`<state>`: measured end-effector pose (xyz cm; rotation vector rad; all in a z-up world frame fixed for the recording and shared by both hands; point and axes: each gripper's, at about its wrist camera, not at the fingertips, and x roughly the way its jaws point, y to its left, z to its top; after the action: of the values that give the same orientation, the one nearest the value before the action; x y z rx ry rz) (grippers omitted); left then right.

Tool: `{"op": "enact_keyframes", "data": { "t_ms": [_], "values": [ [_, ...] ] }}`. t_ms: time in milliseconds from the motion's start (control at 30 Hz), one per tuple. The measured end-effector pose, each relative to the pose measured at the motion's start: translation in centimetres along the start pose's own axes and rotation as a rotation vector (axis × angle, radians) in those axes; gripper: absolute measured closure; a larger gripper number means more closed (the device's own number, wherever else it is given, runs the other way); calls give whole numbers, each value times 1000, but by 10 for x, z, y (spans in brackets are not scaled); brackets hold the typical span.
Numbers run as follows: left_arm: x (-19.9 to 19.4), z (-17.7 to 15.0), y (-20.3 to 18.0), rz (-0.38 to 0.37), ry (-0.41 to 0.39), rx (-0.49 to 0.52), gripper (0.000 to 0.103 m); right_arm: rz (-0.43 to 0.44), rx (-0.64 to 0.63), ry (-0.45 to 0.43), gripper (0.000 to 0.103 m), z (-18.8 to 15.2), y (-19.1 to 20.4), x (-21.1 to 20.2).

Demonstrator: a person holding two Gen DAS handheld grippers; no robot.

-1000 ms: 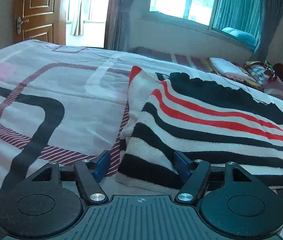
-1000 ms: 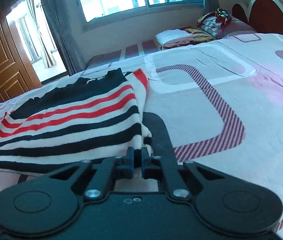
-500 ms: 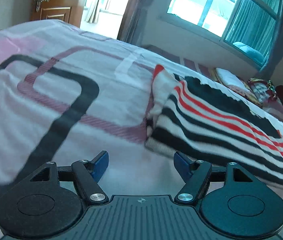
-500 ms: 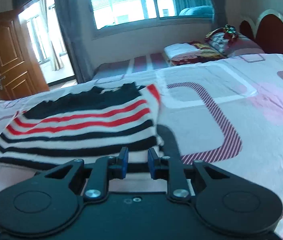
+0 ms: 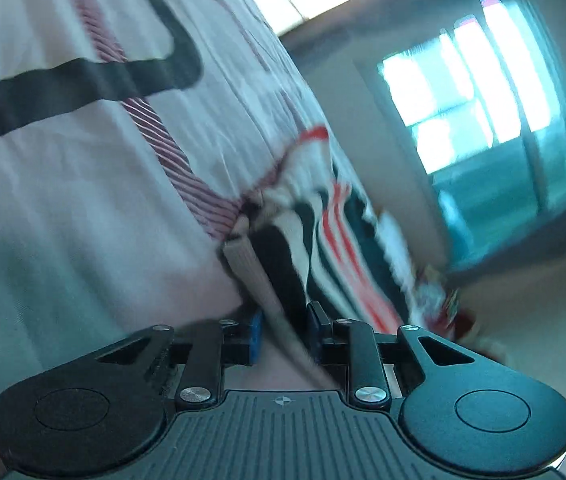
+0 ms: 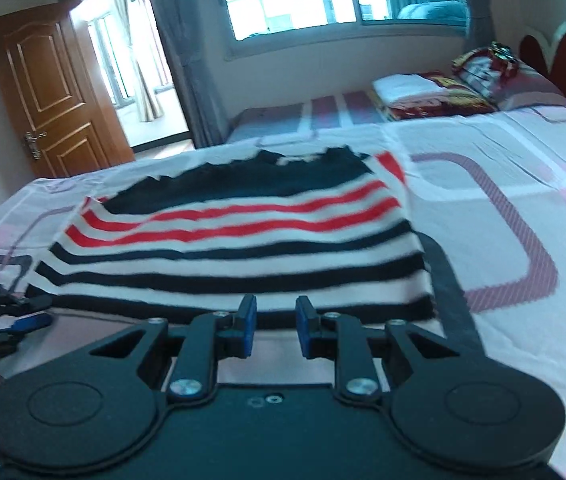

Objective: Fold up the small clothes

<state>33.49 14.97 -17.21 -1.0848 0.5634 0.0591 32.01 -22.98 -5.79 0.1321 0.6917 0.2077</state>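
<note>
The left gripper (image 5: 282, 330) has its blue-padded fingers (image 5: 256, 330) drawn in close around the near edge of the black, white and red striped knit sweater (image 6: 239, 236), with the ribbed hem running between the pads. The left wrist view is tilted and motion-blurred, so I judge that the pads have nearly closed on the hem, but whether they actually pinch it I cannot tell. In the right wrist view this gripper shows at 9 o'clock, at the sweater's near-left corner.

The right gripper (image 6: 276, 326) has its fingers (image 6: 247, 328) apart with nothing between them. It sits just short of the black hem band, near the middle of the near edge.

The sweater lies flat on the white bedsheet with pink and black looped lines (image 6: 503, 200). Seen from the right wrist, its stripes run across the view, and the solid black part is at 12 o'clock, toward the far side of the bed. It looks already folded into a rough rectangle.

The knit is soft, light and limp. It will sag and stretch when lifted by one point, and the layers may slide apart. The ribbed hem is the thickest and firmest place to grip. Both near corners should be taken, catching all layers together, so the edge rises evenly. The loose sheet underneath could get pinched along with it.
</note>
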Motion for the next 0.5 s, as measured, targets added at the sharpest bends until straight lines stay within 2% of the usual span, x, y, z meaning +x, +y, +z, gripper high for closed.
{"op": "enact_keyframes", "data": {
  "t_ms": [133, 300, 400, 467, 500],
  "values": [
    [13, 6, 4, -42, -26, -75, 76, 18, -11, -5, 80, 15, 5, 9],
    [36, 20, -3, -30, -29, -62, 76, 53, -27, 1, 82, 32, 13, 33],
    [47, 22, -13, -1, -27, -13, 76, 105, -33, 21, 88, 40, 21, 52],
    [51, 24, -21, 24, -25, 27, 76, 127, -55, 31, 97, 44, 30, 66],
    [53, 24, -24, 33, -23, 40, 76, 132, -66, 34, 99, 46, 35, 73]
  ]
}}
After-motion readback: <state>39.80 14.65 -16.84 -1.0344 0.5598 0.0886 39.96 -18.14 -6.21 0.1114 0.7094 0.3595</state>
